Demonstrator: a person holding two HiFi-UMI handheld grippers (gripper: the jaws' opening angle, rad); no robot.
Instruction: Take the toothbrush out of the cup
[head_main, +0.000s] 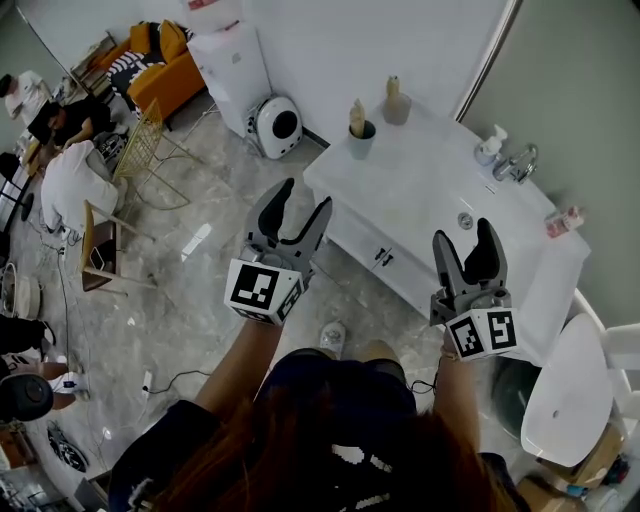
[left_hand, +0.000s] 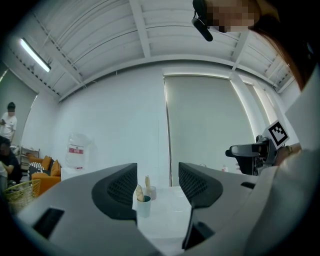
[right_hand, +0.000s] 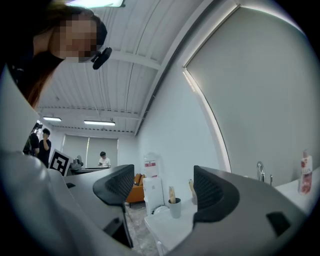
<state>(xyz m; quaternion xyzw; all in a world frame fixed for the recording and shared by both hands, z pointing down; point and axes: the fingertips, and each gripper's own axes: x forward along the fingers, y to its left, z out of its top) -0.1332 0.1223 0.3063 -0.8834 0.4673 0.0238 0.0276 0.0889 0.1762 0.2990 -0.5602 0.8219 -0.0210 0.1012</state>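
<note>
Toothbrush (head_main: 357, 116) stands in the cup (head_main: 362, 141) at upper centre; left gripper (head_main: 305, 195) and right gripper (head_main: 463, 232) below, jaws apart, empty.

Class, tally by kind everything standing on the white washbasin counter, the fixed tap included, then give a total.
Cups: 2
Toothbrushes, one in each cup: 2
Pump bottle: 1
Tap: 1
Red-labelled bottle: 1
Total: 7
</note>
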